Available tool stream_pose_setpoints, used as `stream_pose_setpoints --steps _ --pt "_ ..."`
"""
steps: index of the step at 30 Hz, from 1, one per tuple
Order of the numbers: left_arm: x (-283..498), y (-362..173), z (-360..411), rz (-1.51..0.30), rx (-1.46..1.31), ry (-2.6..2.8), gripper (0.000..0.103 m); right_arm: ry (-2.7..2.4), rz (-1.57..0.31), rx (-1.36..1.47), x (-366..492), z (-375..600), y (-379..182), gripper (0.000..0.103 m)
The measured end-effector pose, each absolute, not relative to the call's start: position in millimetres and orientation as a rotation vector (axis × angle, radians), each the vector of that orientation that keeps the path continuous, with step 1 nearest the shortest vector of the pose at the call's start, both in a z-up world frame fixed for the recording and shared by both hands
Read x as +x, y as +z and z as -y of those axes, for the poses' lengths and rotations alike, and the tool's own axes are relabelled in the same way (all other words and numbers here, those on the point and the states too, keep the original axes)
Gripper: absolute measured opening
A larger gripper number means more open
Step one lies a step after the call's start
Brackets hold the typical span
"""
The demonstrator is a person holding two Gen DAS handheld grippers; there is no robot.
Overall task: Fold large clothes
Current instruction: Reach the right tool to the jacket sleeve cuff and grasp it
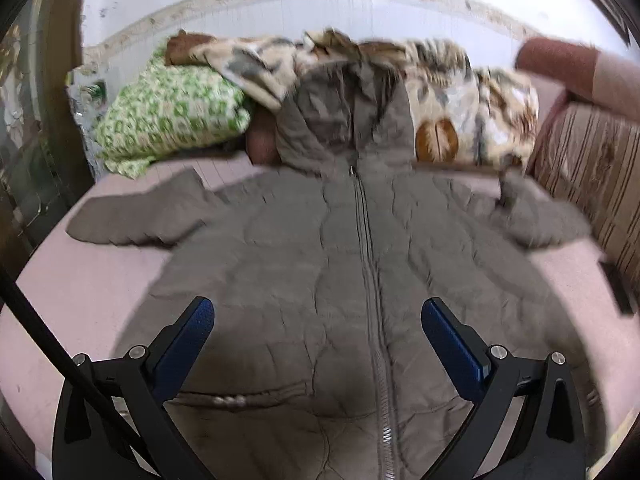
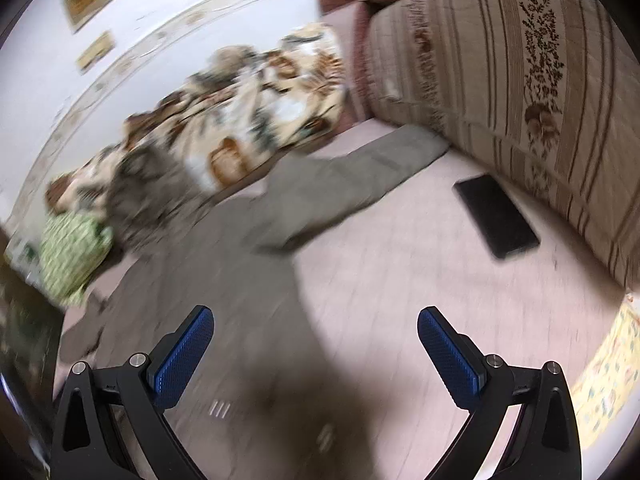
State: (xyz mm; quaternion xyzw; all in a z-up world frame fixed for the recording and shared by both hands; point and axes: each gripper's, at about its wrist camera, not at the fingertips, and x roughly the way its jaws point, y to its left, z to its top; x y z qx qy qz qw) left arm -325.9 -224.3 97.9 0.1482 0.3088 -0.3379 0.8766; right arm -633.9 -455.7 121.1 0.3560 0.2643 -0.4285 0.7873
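Observation:
A grey-brown padded hooded jacket (image 1: 304, 264) lies flat, zipped, front up on a pink bed sheet (image 1: 80, 288), both sleeves spread out to the sides and the hood at the far end. My left gripper (image 1: 318, 316) is open and empty above the jacket's lower front, its blue pads either side of the zipper. In the right wrist view the jacket (image 2: 224, 256) and its right sleeve (image 2: 360, 176) lie ahead to the left. My right gripper (image 2: 316, 322) is open and empty above the jacket's right edge and the sheet. This view is motion-blurred.
A green patterned pillow (image 1: 172, 116) and a leaf-print blanket (image 1: 460, 100) lie behind the hood. A striped floral cushion (image 2: 520, 92) stands along the right side. A black phone (image 2: 496, 216) lies on the sheet near the cushion. A black cable (image 1: 48, 340) crosses the left.

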Motion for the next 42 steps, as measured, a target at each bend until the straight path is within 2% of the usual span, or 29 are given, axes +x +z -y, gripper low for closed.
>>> stream_pose_setpoints --steps 3,7,15,16,18,20,27,32,34,35,36,42 --pt "-314 79 238 -0.723 0.357 -0.720 0.103 -0.945 -0.563 0.848 -634 523 106 0.103" --pt "-310 79 241 -0.709 0.369 -0.735 0.103 -1.007 -0.573 0.945 -635 616 77 0.103" --pt "-309 72 244 -0.717 0.401 -0.778 0.103 -1.068 -0.461 1.107 -631 723 39 0.103" --pt "-310 71 245 -0.721 0.402 -0.782 0.103 -1.076 -0.463 1.129 -628 733 31 0.099" --pt "-308 70 245 -0.726 0.404 -0.788 0.103 -1.069 -0.433 1.168 -628 747 21 0.085" --pt "-306 68 246 -0.731 0.406 -0.783 0.103 -1.076 -0.428 1.191 -625 760 10 0.080" --pt "-295 59 248 -0.778 0.402 -0.781 0.103 -1.159 -0.413 1.198 -622 794 -14 0.080" --pt "-292 53 252 -0.796 0.410 -0.776 0.103 -1.176 -0.422 1.144 -619 811 -27 0.063" --pt "-293 51 253 -0.803 0.415 -0.774 0.103 -1.164 -0.403 1.128 -620 814 -28 0.036" --pt "-294 50 254 -0.803 0.419 -0.773 0.103 -1.144 -0.384 1.134 -622 815 -29 0.019" --pt "-294 50 255 -0.803 0.421 -0.773 0.103 -1.116 -0.357 1.148 -625 815 -29 0.014" --pt "-295 51 253 -0.788 0.415 -0.766 0.103 -1.063 -0.207 1.078 -644 786 9 0.011"
